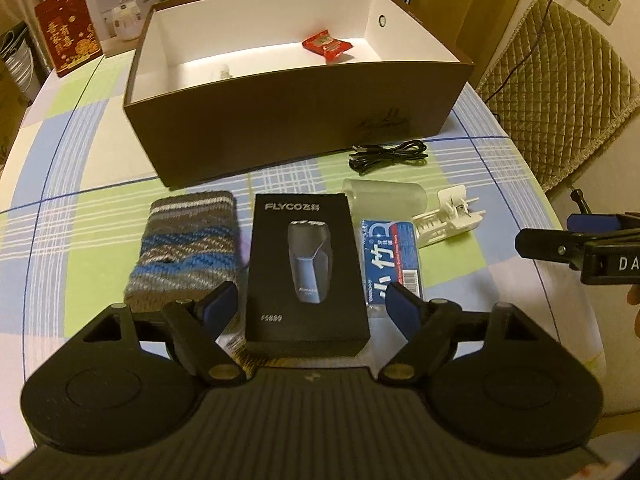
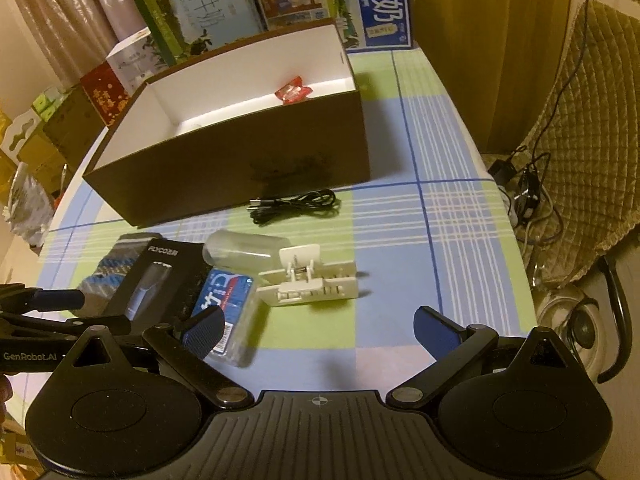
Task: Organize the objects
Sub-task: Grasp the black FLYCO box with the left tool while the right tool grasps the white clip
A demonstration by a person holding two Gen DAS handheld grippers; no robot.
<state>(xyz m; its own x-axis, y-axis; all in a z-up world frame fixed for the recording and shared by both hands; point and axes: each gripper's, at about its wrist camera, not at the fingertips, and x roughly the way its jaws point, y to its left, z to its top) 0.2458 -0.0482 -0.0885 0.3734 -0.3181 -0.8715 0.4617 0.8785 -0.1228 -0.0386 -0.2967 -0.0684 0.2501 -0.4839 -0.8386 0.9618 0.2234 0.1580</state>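
My left gripper (image 1: 311, 306) is open, its blue pads (image 1: 220, 304) on either side of the near end of a black FLYCO shaver box (image 1: 308, 268) lying flat on the table, with gaps on both sides. Left of that box lies a striped knitted pouch (image 1: 188, 248); right of it a blue toothpick pack (image 1: 390, 256), a frosted plastic cup (image 1: 386, 196) on its side and a white plastic clip (image 1: 448, 216). My right gripper (image 2: 319, 330) is open over bare tablecloth, just short of the white clip (image 2: 308, 280). A black cable (image 2: 296, 204) lies coiled before the brown box (image 2: 240, 168).
The brown box (image 1: 280, 128) is open-topped and white inside, holding a red snack packet (image 1: 328, 44) and a small white item (image 1: 224, 72). Printed cartons (image 2: 376, 4) line the table's far edge. A padded chair (image 1: 552, 92) with cords stands at the right.
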